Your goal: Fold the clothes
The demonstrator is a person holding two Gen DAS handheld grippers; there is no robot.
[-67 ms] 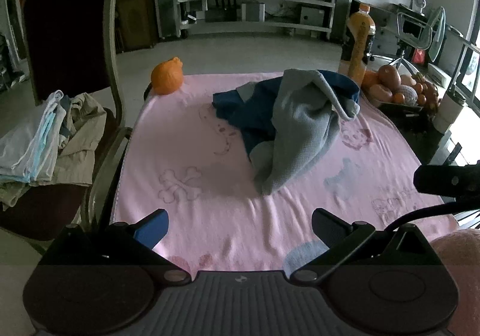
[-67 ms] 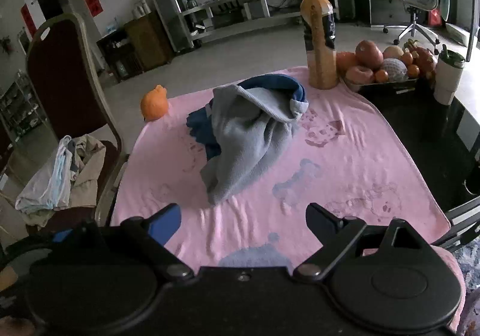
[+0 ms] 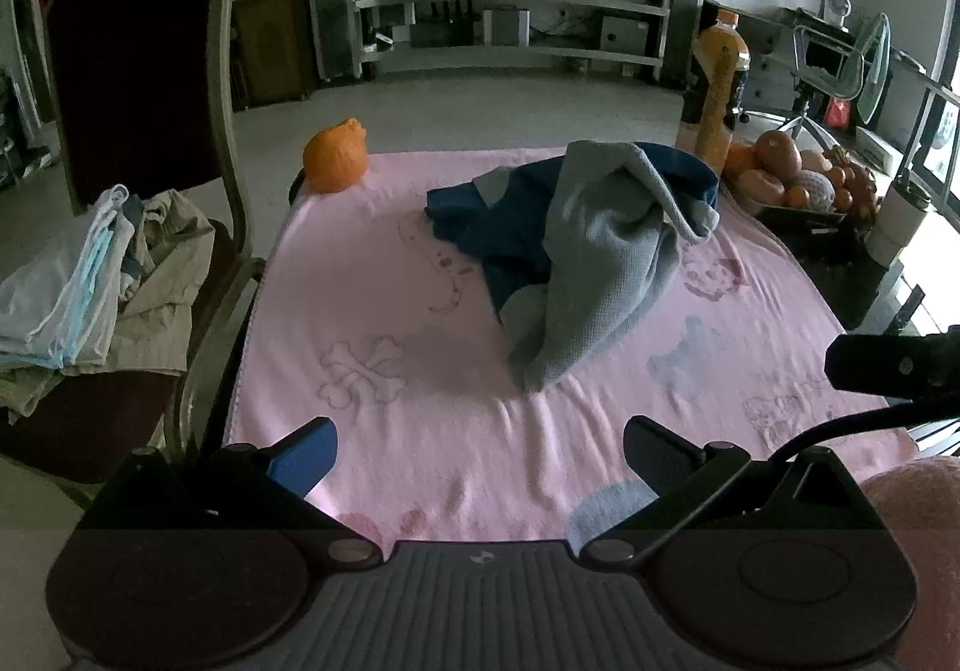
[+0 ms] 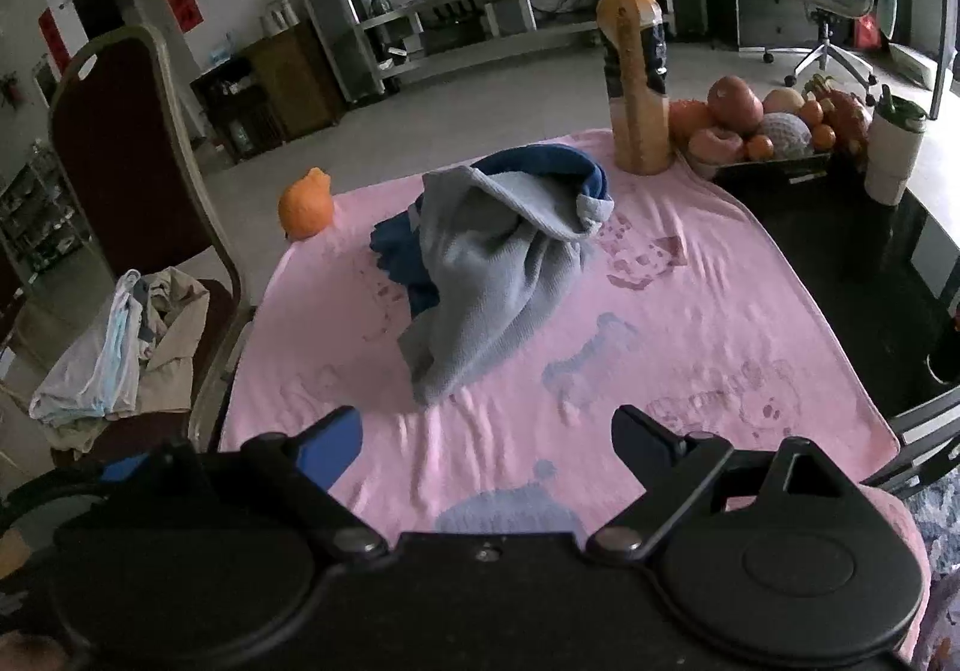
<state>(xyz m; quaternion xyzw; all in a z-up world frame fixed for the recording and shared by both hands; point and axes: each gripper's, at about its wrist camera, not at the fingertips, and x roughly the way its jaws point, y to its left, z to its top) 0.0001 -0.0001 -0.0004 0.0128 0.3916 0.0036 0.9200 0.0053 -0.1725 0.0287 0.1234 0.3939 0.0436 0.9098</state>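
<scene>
Far left: dark-red padded chair (image 3: 132, 71) is seen, loaded with a pile of pale crumpled clothes (image 3: 90, 281). Orange rounded toy (image 3: 335, 155) sits at the far-left corner of the pink printed blanket (image 3: 420, 431). Mid-blanket: crumpled grey-and-navy knit garment (image 3: 588, 263), heaped, unfolded. Left gripper (image 3: 480, 461) and right gripper (image 4: 486, 449) are held above the near blanket edge, jaws spread wide, nothing between them. Far right: orange juice bottle (image 4: 639, 83), tray of mixed fruit (image 4: 774, 131).

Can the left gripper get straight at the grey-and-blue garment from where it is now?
Probably yes: left gripper is open and empty, with only bare pink blanket between it and the crumpled garment.
</scene>
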